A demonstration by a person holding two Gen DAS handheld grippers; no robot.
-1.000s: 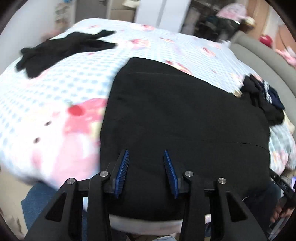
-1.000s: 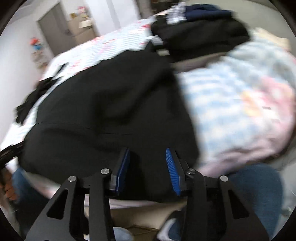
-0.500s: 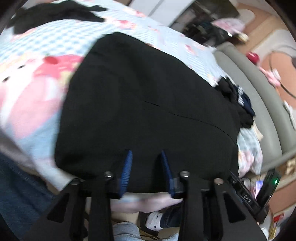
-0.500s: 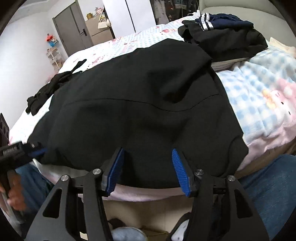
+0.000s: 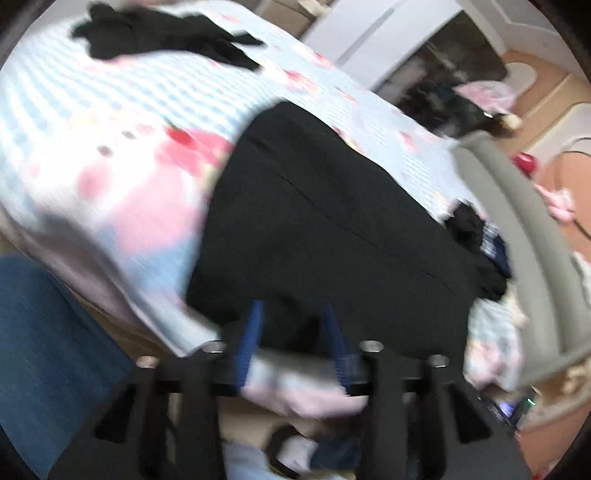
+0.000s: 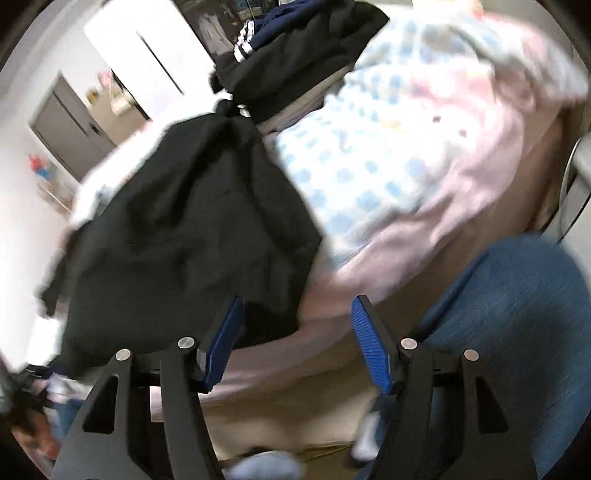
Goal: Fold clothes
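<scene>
I've got the black garment (image 5: pixel 332 229) spread flat on the blue-checked bedspread (image 5: pixel 110 110), its near hem hanging just over the near edge of the bed — that's where both my tools are working. My left gripper (image 5: pixel 291 332) has just been opening; its blue pads stand apart, straddling the near hem, and the picture is too smeared to say they press on cloth, so I call it free. My right gripper (image 6: pixel 295 332) has just been widening too, jaws well apart, with only the right corner of the garment (image 6: pixel 192 229) drooping past the left pad and bare bed edge between them. Nothing clamped, then. The fabric looks like a soft, fairly thick knit: it drapes and bunches at the right corner and lies smooth in the middle with one long crease line across it. I'd judge it light enough to lift by the hem but floppy, so a single pinch will let the rest sag and slide. Best hold, to my eye, is the two near corners, one per gripper, pinching through the doubled hem where it's firmer. Far left lies another black piece of clothing (image 5: pixel 166 33), well apart, and a dark pile with a white-striped navy item (image 6: pixel 295 44) sits at the far right, touching the garment's far corner — I'll keep clear of that.
</scene>
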